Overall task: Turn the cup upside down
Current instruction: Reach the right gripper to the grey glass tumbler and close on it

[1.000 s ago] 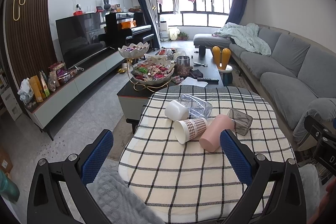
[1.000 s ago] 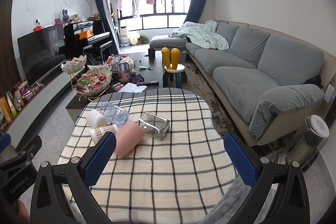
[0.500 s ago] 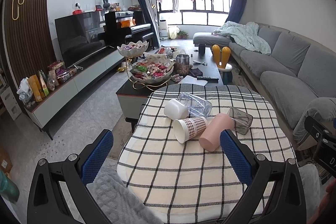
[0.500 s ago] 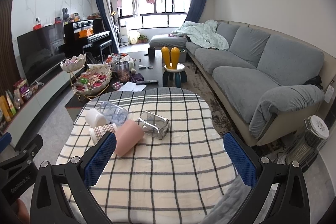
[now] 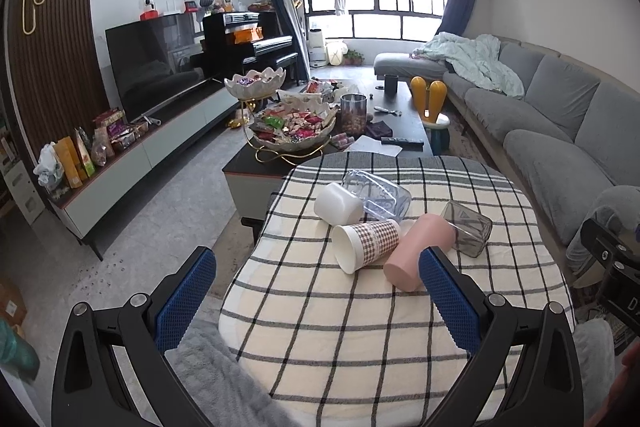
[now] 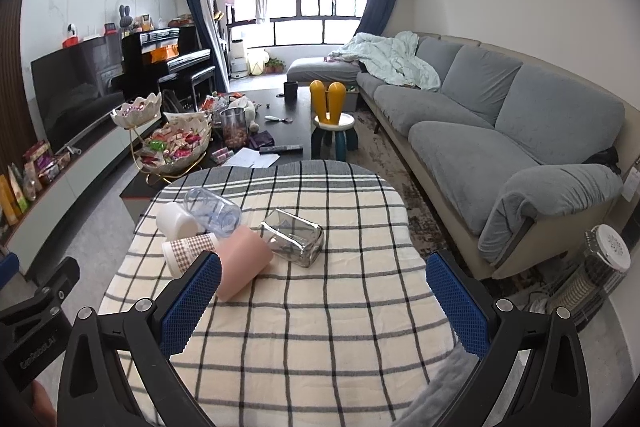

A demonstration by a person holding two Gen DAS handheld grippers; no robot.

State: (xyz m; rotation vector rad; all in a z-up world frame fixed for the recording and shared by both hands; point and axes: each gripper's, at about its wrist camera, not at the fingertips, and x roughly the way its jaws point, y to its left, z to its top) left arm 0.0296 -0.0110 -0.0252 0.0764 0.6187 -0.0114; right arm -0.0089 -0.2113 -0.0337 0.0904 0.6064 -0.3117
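Several cups lie on their sides in a cluster on a checked tablecloth (image 5: 360, 327): a white cup (image 5: 338, 203), a clear plastic cup (image 5: 380, 194), a plaid paper cup (image 5: 366, 244), a pink cup (image 5: 418, 251) and a smoky square glass (image 5: 466, 228). In the right wrist view they are the white cup (image 6: 176, 221), clear cup (image 6: 212, 211), plaid cup (image 6: 188, 253), pink cup (image 6: 242, 263) and square glass (image 6: 292, 237). My left gripper (image 5: 316, 301) is open and empty, short of the cups. My right gripper (image 6: 324, 305) is open and empty, right of the pink cup.
A dark coffee table (image 5: 404, 115) with snack bowls (image 5: 294, 127) and a jar stands beyond the clothed table. A grey sofa (image 6: 500, 123) runs along the right. A TV cabinet (image 5: 120, 163) lines the left wall. A heater (image 6: 596, 275) stands at right.
Both grippers have drifted slightly nearer to the table; the cups look a little closer. Both stay open and the cups have not moved.
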